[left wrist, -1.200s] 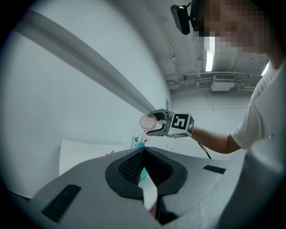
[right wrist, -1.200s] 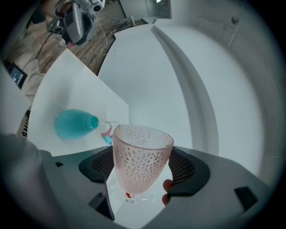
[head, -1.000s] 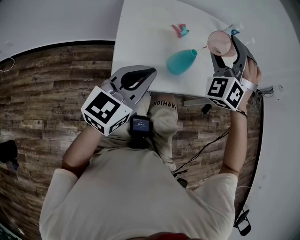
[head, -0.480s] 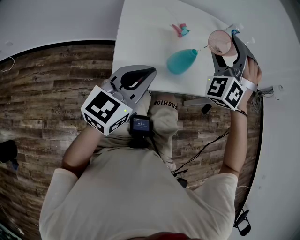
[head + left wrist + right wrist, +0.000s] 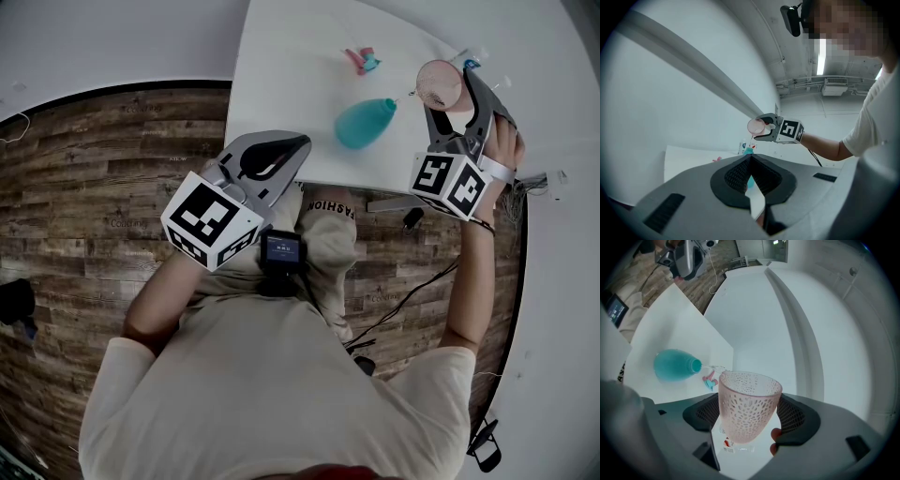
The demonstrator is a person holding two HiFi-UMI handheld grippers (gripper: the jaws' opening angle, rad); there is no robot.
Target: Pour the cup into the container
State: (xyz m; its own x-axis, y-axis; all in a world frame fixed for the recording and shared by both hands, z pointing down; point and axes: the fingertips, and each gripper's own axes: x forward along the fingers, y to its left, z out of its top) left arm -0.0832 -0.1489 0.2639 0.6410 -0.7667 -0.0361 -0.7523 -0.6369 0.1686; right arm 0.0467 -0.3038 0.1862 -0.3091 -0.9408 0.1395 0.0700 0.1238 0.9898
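My left tongs (image 5: 300,142) hung shut and empty by the near edge of the table (image 5: 281,84), just where they had been a second before. The teal container (image 5: 363,123) had not shifted either. Further right, my right tongs (image 5: 450,98) stayed clamped on the tilted pink cup (image 5: 438,82), rolled barely further, with a thin stream (image 5: 404,96) running toward the container's mouth. I judged the pour under way, not finished.
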